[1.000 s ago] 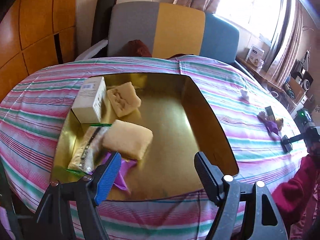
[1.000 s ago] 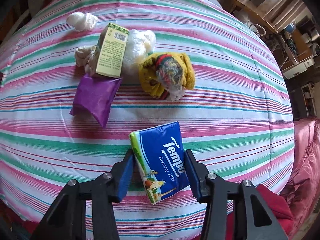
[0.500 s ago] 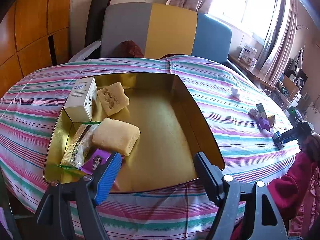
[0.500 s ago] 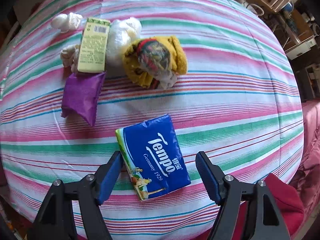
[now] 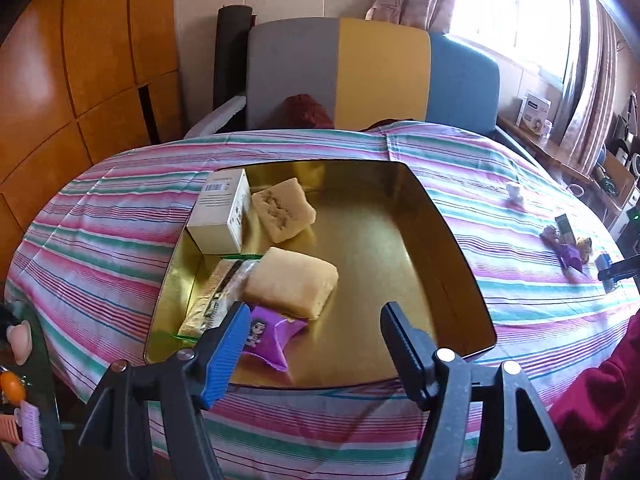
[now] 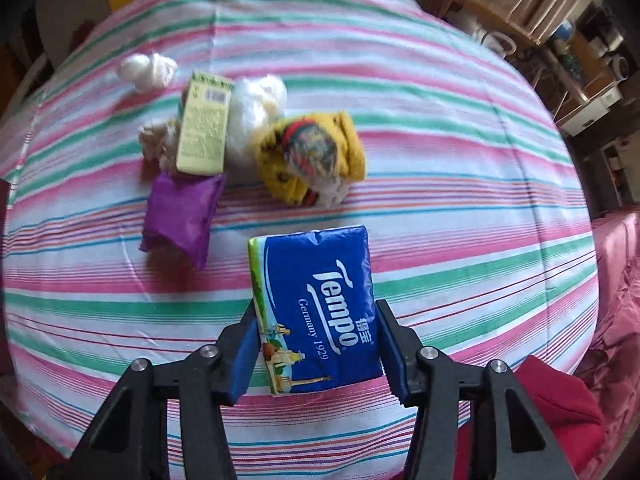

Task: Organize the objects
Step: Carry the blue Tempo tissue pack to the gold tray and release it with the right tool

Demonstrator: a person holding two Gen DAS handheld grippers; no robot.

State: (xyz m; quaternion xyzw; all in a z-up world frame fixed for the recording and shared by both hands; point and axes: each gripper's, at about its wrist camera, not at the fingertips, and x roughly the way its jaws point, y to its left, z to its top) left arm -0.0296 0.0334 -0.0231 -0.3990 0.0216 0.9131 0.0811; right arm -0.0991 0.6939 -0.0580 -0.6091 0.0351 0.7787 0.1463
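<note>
Right wrist view: right tongs (image 6: 316, 346) clamped on tissue pack (image 6: 314, 308), jaws just drawn in onto its two long sides, pack seemingly lifted just off striped cloth (image 6: 460, 240). Long axis of pack along the fingers, printed face up, far end toward the pile beyond: purple sachet (image 6: 182, 216), green box (image 6: 204, 134), yellow bundle (image 6: 316, 160), white wads (image 6: 148, 68). Left wrist view: left tongs (image 5: 316, 332) released, jaws just narrowed with nothing between them, poised over near edge of gold tin (image 5: 452, 256). Already in tin: white box (image 5: 220, 212), two sponges (image 5: 292, 288), foil packet (image 5: 216, 300), purple packet (image 5: 270, 334). Judged roughly half done; pack and pile not yet in tin.
</note>
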